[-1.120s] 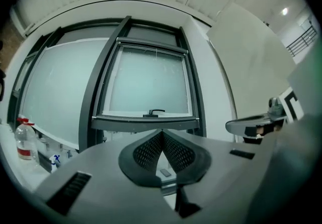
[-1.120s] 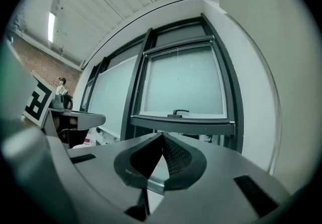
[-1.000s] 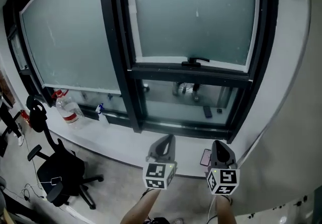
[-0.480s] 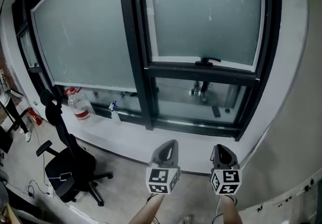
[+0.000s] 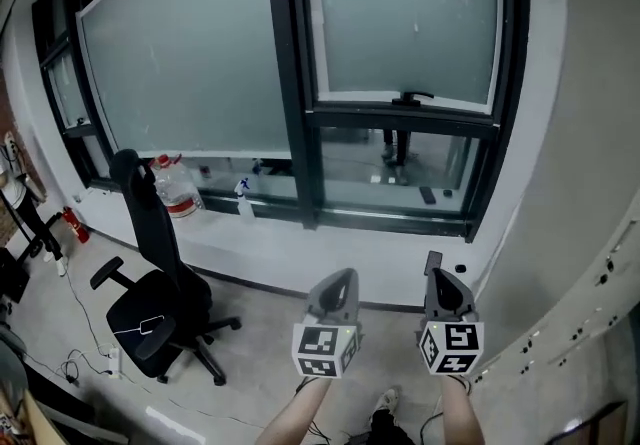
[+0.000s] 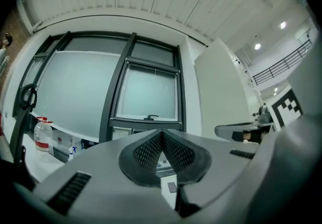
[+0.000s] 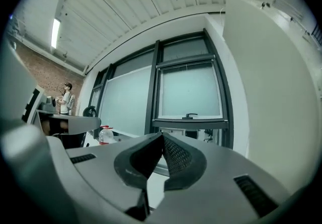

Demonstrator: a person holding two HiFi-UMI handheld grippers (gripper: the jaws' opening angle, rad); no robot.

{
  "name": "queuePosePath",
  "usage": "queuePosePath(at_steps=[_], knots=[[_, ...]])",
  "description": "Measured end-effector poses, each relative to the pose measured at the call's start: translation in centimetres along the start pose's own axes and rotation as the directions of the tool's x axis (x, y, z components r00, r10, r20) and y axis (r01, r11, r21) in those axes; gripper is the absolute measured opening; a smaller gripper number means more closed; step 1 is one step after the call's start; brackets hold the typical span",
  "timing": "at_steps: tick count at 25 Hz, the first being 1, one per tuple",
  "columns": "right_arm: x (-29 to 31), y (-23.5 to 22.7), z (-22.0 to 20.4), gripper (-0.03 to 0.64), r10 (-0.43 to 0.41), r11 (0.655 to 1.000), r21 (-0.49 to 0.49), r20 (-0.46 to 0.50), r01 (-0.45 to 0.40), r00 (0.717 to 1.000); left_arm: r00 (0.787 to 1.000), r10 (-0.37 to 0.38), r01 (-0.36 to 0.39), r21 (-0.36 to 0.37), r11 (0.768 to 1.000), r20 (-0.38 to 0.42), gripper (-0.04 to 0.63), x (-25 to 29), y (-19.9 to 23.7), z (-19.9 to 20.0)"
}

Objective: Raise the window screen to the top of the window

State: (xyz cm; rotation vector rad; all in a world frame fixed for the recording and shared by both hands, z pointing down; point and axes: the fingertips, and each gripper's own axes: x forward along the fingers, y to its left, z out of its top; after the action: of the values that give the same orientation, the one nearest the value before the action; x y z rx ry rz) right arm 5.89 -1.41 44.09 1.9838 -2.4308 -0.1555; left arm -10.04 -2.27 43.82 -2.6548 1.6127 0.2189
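Both the left gripper and right gripper are clenched and empty, well short of the far window. The window screen covers its upper right part; best to approach squarely, unclench, take the handle, lift evenly

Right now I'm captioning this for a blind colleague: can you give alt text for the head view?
The left gripper and right gripper, jaws shut and empty, point at a dark-framed window with its window screen partway down the right pane. A black office chair stands at left.
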Motion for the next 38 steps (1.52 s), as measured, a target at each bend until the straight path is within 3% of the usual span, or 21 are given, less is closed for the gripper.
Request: queuePosePath(at_steps=[6, 12, 18, 26, 32, 38], knots=[[-12.3, 4.4, -0.1, 0.008, -0.070, 0.996, 0.060, -0.017, 0.071, 0.997, 1.000, -0.005, 0.005, -0.032, 0.999, -0.009, 0.003, -12.6, -3.0, 1.7], [-19.9, 8.4, 1.5, 0.008, -0.038, 0.999, 0.036, 0.003, 0.038, 0.999, 1.000, 0.025, -0.024, -0.062, 0.998, 0.015, 0.003, -20.0, -4.2, 3.5], [-28.6, 7.5, 2.8, 0.008, -0.063, 0.993, 0.100, 0.045, 0.058, 0.997, 0.999, 0.014, -0.012, -0.050, 0.999, 0.041, 0.003, -25.9, -10.1, 4.3], [-42.9, 7.2, 2.4, 0.008, -0.081, 0.990, 0.119, 0.007, 0.079, 0.997, 0.999, -0.015, 0.012, -0.058, 0.998, -0.045, 0.003, -35.8, -19.4, 2.2], [-47.9, 8.4, 3.3, 0.006, -0.060, 0.995, 0.083, 0.001, 0.060, 0.998, 0.999, -0.019, 0.018, -0.036, 0.999, -0.029, 0.003, -39.8, -22.7, 3.8], [-48.5, 8.5, 4.5, 0.006, -0.059, 0.997, 0.053, 0.029, 0.057, 0.998, 1.000, -0.011, 0.012, -0.021, 1.000, 0.018, 0.003, -40.0, -23.7, 5.7]])
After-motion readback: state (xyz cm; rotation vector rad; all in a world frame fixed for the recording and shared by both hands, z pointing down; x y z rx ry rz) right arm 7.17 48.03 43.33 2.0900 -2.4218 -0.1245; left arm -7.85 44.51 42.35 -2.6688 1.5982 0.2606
